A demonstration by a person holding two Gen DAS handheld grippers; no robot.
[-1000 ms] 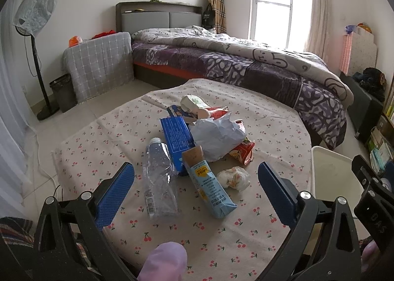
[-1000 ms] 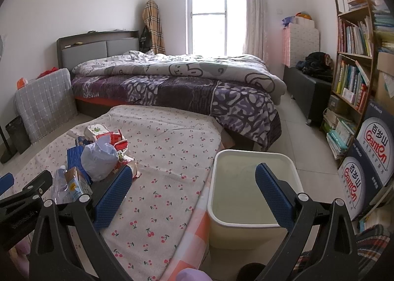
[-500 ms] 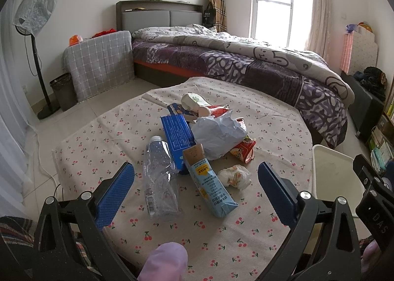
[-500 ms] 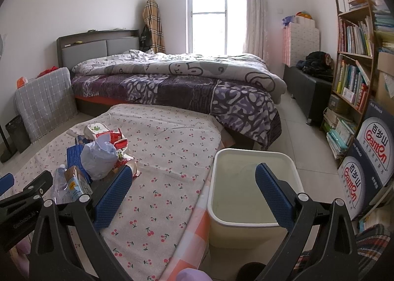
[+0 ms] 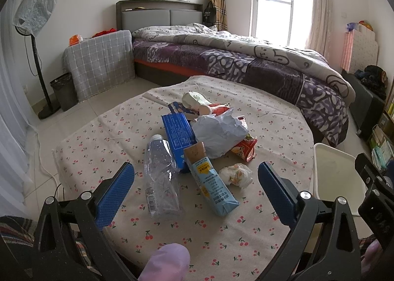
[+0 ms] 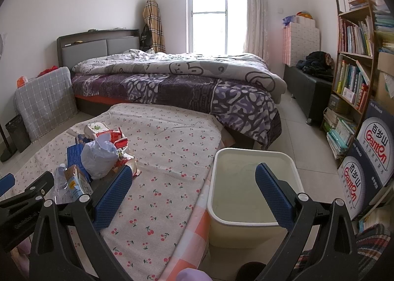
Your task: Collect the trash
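A heap of trash lies on the cherry-print tablecloth (image 5: 103,128): a clear plastic bottle (image 5: 161,177), a light blue drink carton (image 5: 211,182), a blue box (image 5: 178,137), a pale crumpled bag (image 5: 219,133), a red snack wrapper (image 5: 242,149) and a crumpled paper ball (image 5: 236,175). My left gripper (image 5: 195,192) hangs open just in front of the bottle and carton, holding nothing. My right gripper (image 6: 193,194) is open too, above the table edge, with a cream bin (image 6: 253,157) standing empty on the floor beside the table. In the right wrist view the trash heap (image 6: 98,155) sits at the left.
A bed (image 5: 246,64) with a purple quilt stands behind the table. A fan (image 5: 34,34) and a dark waste basket (image 5: 64,91) are at the left wall. A bookshelf (image 6: 357,64) and stacked cartons (image 6: 369,165) line the right side. Tiled floor (image 6: 295,128) lies between bed and shelf.
The left gripper has drawn back slightly, so the trash heap sits a little higher and farther in its view. The right gripper has hardly moved.
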